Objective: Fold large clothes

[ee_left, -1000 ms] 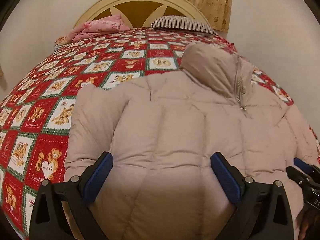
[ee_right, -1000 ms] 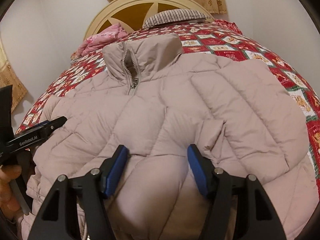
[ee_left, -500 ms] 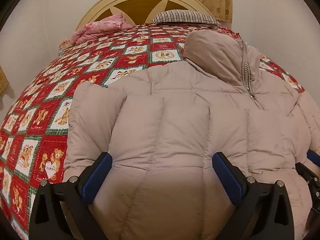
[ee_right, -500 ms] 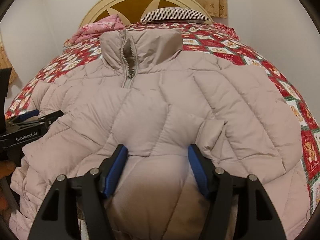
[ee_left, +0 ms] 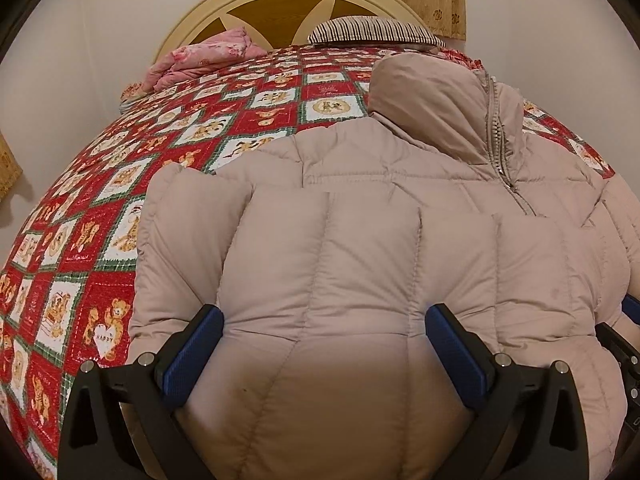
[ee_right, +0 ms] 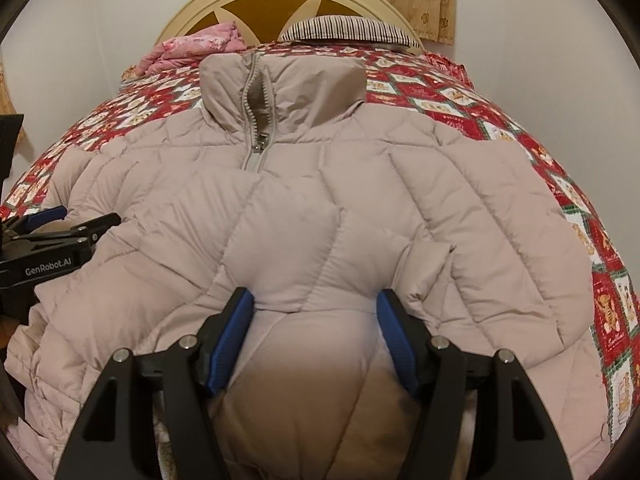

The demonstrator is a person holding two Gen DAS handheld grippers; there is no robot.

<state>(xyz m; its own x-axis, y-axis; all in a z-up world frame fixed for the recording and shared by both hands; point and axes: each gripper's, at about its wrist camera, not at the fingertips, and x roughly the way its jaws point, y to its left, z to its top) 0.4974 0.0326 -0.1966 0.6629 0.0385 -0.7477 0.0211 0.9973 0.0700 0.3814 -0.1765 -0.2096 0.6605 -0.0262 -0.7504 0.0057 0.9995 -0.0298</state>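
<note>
Left wrist view: a puffy beige quilted jacket spread flat on the bed quilt, red and white squares with teddy bears. Stitched panels running away from the left gripper, collar standing up far ahead and to the right, zipper partly undone down its right edge. Blue pads pressing into a thick bulge of padded fabric at the near hem — pinching the jacket. Ahead past the collar, a striped pillow and a pink bundle against the round headboard.

Right wrist view: same jacket, diagonal quilting fanning out from the right gripper, collar straight ahead with zipper open at the top. Sleeve folded across to the right. Blue pads squeezing a fold of hem — gripping the jacket. Left gripper just to the left, resting on the jacket's edge.
</note>
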